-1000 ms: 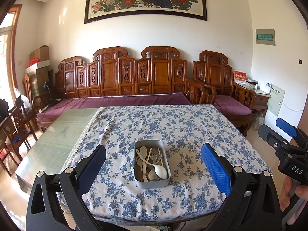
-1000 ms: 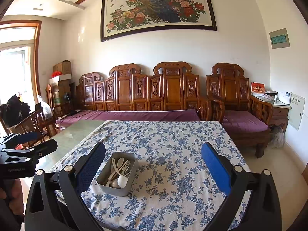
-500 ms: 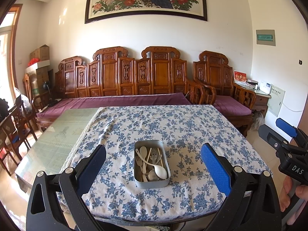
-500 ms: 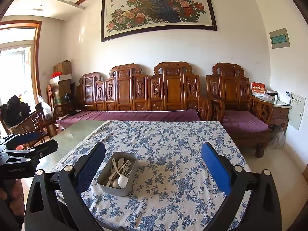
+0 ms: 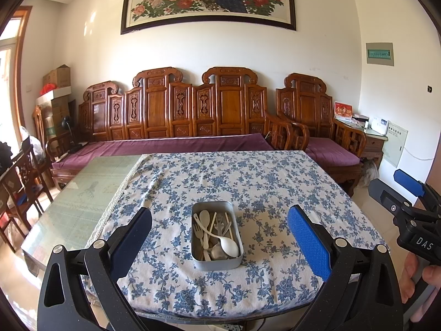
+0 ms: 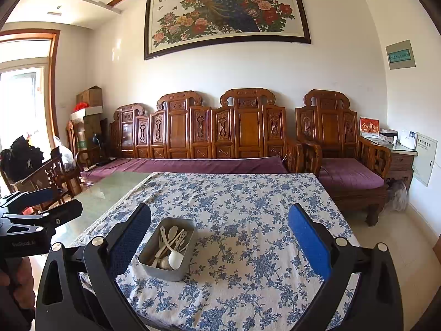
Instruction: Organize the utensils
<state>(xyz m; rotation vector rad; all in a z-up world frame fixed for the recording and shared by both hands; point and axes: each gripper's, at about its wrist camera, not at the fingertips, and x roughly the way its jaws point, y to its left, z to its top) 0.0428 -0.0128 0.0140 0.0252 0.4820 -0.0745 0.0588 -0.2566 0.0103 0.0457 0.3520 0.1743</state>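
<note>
A grey metal tin (image 5: 232, 263) stands near the front edge of the table and holds several utensils: white spoons (image 5: 228, 245), a fork and chopsticks. It also shows in the right wrist view (image 6: 162, 271), lower left. My left gripper (image 5: 219, 237) is open and empty, held in front of the tin and above the table's edge. My right gripper (image 6: 219, 237) is open and empty, to the right of the tin. Each gripper shows at the edge of the other's view.
The table carries a blue-flowered cloth (image 5: 248, 182) with bare glass (image 5: 91, 193) on its left part. A carved wooden sofa (image 5: 193, 115) with purple cushions runs behind it. Wooden chairs (image 5: 19, 182) stand at the left.
</note>
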